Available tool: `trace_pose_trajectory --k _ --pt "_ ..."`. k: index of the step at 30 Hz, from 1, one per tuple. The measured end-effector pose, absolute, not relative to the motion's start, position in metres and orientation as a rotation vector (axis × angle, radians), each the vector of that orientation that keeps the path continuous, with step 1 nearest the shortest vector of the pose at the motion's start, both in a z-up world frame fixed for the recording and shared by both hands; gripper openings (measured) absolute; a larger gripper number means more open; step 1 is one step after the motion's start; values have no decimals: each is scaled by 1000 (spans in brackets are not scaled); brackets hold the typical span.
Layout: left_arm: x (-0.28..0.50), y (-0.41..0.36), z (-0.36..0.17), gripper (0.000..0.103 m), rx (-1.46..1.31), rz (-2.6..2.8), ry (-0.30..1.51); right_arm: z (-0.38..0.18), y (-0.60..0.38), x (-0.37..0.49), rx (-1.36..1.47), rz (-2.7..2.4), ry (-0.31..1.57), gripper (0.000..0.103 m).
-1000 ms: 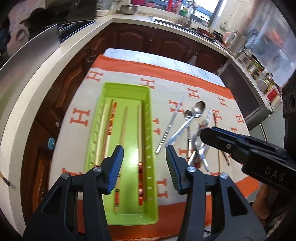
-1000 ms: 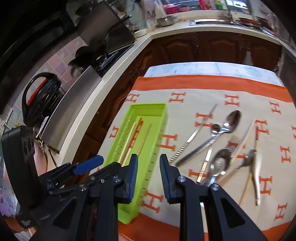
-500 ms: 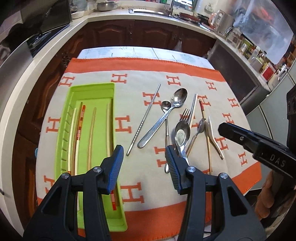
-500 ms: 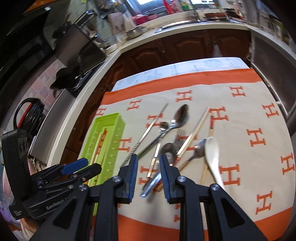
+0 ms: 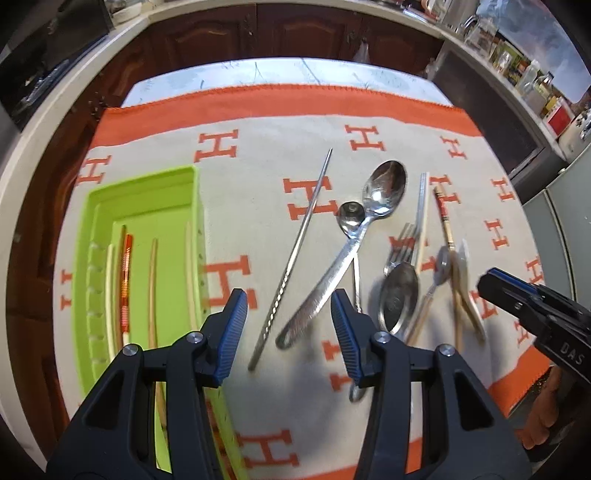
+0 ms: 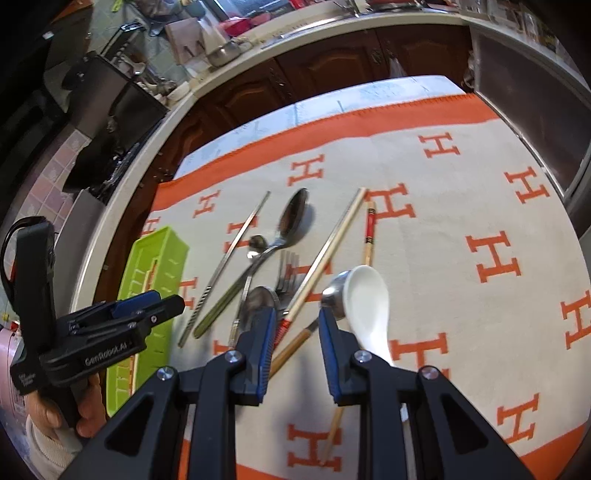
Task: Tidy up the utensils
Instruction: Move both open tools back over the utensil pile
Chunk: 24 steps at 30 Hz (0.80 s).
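Note:
A lime green tray [image 5: 144,192] at the left of the cloth holds several chopsticks [image 5: 152,295]. To its right lie a metal chopstick [image 5: 295,258], a large steel spoon [image 5: 384,188], a small spoon [image 5: 351,218], a fork [image 5: 402,243] and a white ceramic spoon [image 6: 367,299]. My left gripper [image 5: 288,299] hovers open above the metal chopstick and the big spoon's handle, holding nothing. My right gripper [image 6: 295,317] is open just above a wooden-handled spoon [image 6: 295,341] and a pale chopstick [image 6: 328,254], with the ceramic spoon at its right finger.
An orange-bordered cloth with H marks [image 6: 495,258] covers the table. Dark wooden cabinets [image 5: 258,29] and a pale counter edge [image 6: 122,188] run behind and to the left. A red-topped chopstick [image 6: 369,229] lies beyond the ceramic spoon. A hand [image 6: 44,413] holds the left gripper.
Both grippers have swung right, away from over the green tray and onto the loose utensils. The right gripper has come down closer to the pile and its jaws stand slightly wider.

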<state>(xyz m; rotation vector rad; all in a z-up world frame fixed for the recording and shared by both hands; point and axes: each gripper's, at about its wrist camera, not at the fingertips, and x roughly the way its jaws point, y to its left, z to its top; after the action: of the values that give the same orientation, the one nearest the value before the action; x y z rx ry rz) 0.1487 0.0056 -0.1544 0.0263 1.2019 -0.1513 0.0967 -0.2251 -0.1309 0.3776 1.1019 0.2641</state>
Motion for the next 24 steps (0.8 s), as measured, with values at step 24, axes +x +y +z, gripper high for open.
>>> trace_pose_trajectory --k 24 --pt "204 -25 -202 26 173 -139 1248 -165 -251 90 310 206 1133 24"
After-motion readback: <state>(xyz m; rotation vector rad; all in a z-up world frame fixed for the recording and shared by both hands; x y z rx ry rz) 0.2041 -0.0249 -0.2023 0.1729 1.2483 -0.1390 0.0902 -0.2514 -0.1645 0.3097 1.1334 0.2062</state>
